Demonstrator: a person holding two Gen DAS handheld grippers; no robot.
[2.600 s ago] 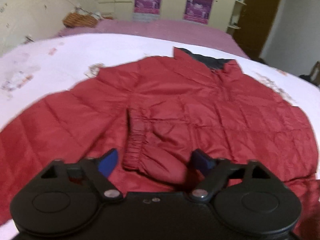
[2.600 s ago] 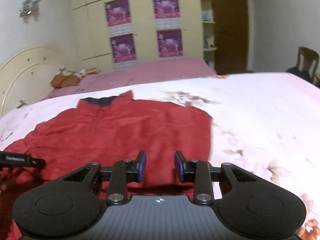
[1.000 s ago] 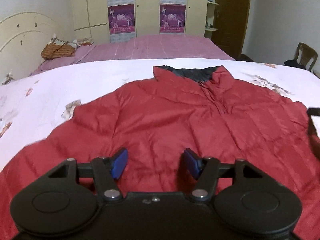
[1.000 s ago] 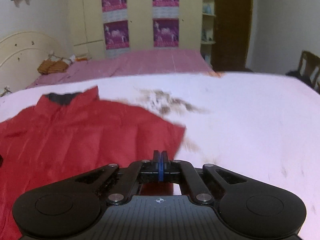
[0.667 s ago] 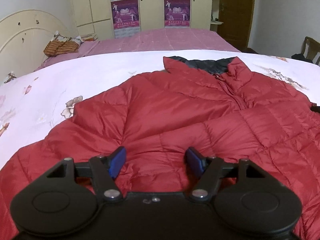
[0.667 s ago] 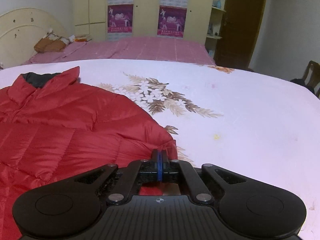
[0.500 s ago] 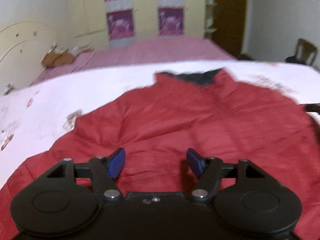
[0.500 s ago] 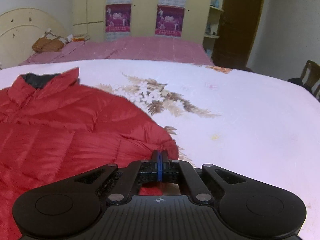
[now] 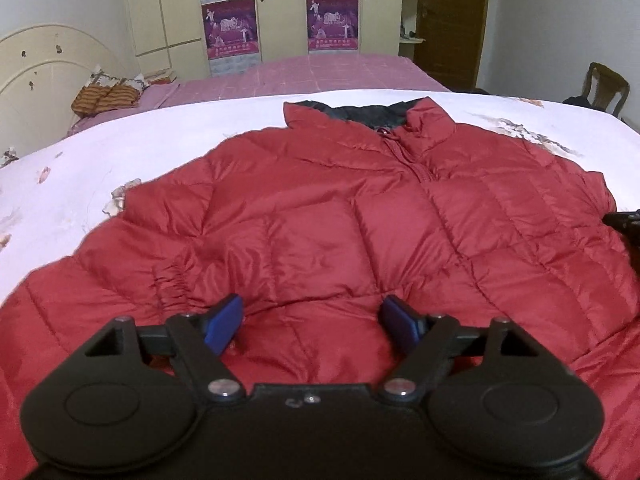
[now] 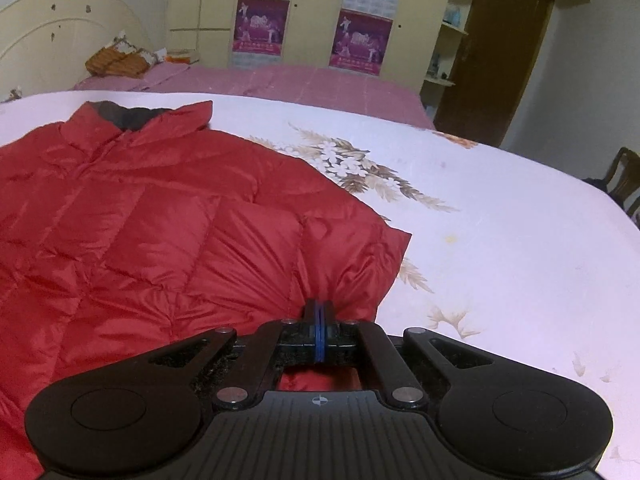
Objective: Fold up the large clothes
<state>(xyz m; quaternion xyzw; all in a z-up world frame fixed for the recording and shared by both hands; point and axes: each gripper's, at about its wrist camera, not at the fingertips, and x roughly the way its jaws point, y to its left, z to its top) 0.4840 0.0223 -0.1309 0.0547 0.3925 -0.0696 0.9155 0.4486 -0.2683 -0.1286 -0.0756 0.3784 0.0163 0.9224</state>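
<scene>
A red quilted puffer jacket (image 9: 360,216) with a dark collar lining lies front up on a white floral bed cover (image 9: 100,152). My left gripper (image 9: 312,320) is open and empty, low over the jacket's lower front, beside an elastic cuff (image 9: 172,284) of a sleeve folded over the body. In the right wrist view the jacket (image 10: 160,220) fills the left side. My right gripper (image 10: 319,312) is shut on the jacket's right edge, where the fabric puckers into the pads.
A second bed with a pink cover (image 9: 300,76) stands behind, with a brown bundle (image 9: 106,98) near its headboard. Cupboards with purple posters (image 9: 232,28) line the back wall. A wooden chair (image 9: 604,88) and a brown door (image 10: 500,52) are at the right.
My right gripper stays shut on the jacket's right edge and has drawn it slightly. My left gripper stays open and has steadied lower over the jacket front; the cuff shows again by its left finger.
</scene>
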